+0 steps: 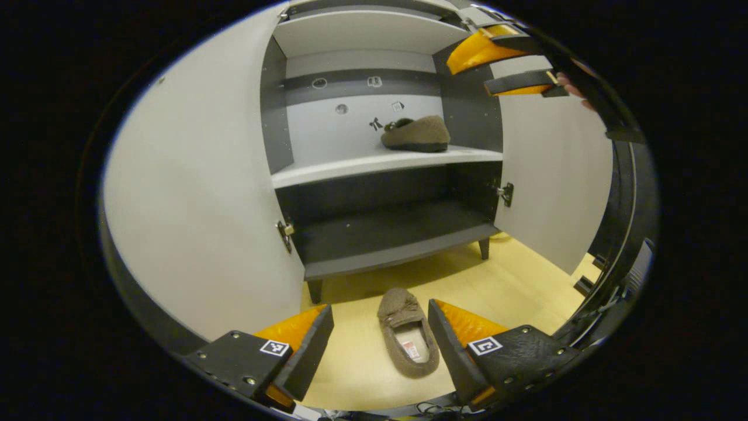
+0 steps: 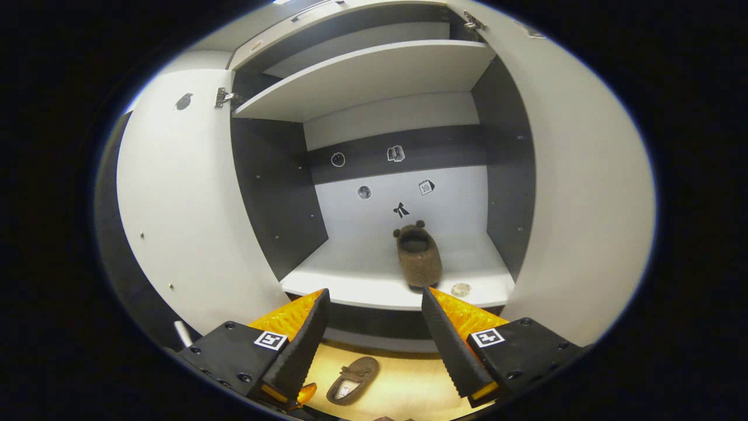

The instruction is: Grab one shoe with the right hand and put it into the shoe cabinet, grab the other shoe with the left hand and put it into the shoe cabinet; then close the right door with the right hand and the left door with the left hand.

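Note:
One brown fuzzy slipper lies on the white middle shelf of the open shoe cabinet. The other slipper lies on the light wooden floor in front of the cabinet. My left gripper hangs open just above the floor slipper, its fingers either side of it and apart from it. My right gripper is open and empty, a little in front of the shelf slipper. The right gripper also appears at the upper right of the left gripper view, with a hand behind it.
Both cabinet doors stand wide open: the left door and the right door. A dark bottom shelf sits below the white one, and an upper shelf above. A small round thing lies near the shelf's front edge.

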{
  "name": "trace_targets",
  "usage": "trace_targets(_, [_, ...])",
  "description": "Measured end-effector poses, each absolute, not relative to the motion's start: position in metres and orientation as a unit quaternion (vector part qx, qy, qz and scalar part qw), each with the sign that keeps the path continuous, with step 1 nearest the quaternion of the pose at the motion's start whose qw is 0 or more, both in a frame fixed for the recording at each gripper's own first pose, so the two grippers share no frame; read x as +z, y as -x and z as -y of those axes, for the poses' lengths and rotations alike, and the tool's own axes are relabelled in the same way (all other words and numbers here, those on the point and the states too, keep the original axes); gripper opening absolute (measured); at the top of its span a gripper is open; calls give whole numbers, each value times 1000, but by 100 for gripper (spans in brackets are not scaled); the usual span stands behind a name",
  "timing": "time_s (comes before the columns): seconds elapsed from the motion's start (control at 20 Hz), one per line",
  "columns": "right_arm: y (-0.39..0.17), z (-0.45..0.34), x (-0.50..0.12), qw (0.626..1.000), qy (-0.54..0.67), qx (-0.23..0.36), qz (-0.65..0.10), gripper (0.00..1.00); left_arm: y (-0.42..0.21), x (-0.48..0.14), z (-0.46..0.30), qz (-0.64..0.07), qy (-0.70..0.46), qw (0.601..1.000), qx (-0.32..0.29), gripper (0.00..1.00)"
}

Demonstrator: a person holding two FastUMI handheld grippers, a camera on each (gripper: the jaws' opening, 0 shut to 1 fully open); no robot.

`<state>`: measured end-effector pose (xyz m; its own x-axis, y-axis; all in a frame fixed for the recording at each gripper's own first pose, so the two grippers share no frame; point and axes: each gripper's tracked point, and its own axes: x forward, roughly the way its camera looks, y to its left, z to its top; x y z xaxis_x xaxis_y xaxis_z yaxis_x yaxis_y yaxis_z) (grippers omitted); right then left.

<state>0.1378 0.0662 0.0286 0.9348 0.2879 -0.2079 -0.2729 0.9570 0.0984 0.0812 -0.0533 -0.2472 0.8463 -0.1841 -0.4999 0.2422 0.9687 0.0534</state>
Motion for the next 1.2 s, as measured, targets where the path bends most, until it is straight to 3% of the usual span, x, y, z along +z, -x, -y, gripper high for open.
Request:
trace_targets(0.05, [-126, -60, 20, 984, -31, 134, -111, 92, -85, -262, 54, -266, -60, 954, -120, 94])
trace_targets(0.1, [-113, -56, 14, 985, -31, 128, -111, 98, -89, -278, 56, -282, -67, 949, -129, 94])
trace_targets(0.4, [-46, -26, -19, 990, -37, 90, -106, 98, -107, -367, 58, -381, -84, 909, -147, 94])
trace_targets(0.55, [-17, -5, -33, 992, -42, 53, -109, 98, -112, -385, 68, -405, -98, 894, -164, 94])
trace_targets(0.6, [-10, 2, -38, 991, -45, 42, -115, 98, -111, -393, 71, -409, -102, 891, -166, 100])
trace_targets(0.7, [5, 18, -53, 990, -39, 20, -135, 98, -113, -399, 74, -415, -104, 888, -167, 100])
trace_targets(0.75, [13, 27, -60, 989, -32, 5, -145, 98, -114, -403, 76, -420, -101, 886, -171, 95])
trace_targets(0.8, [20, 37, -65, 988, -29, -12, -154, 98, -115, -406, 76, -425, -95, 883, -173, 100])
trace_targets(0.85, [28, 47, -68, 986, -28, -31, -158, 99, -119, -409, 76, -427, -86, 883, -175, 92])
trace_targets(0.9, [35, 58, -69, 985, -29, -53, -159, 99, -123, -411, 79, -425, -77, 885, -175, 95])
trace_targets(1.05, [53, 82, -71, 980, -45, -108, -158, 99, -133, -420, 85, -428, -56, 885, -178, 60])
trace_targets(1.1, [59, 93, -71, 978, -49, -124, -159, 99, -131, -421, 90, -431, -49, 881, -189, 72])
trace_targets(1.15, [65, 104, -72, 976, -52, -138, -160, 99, -135, -422, 87, -430, -43, 884, -179, 72])
trace_targets(1.2, [70, 115, -70, 974, -56, -150, -160, 99, -133, -425, 89, -439, -36, 880, -177, 63])
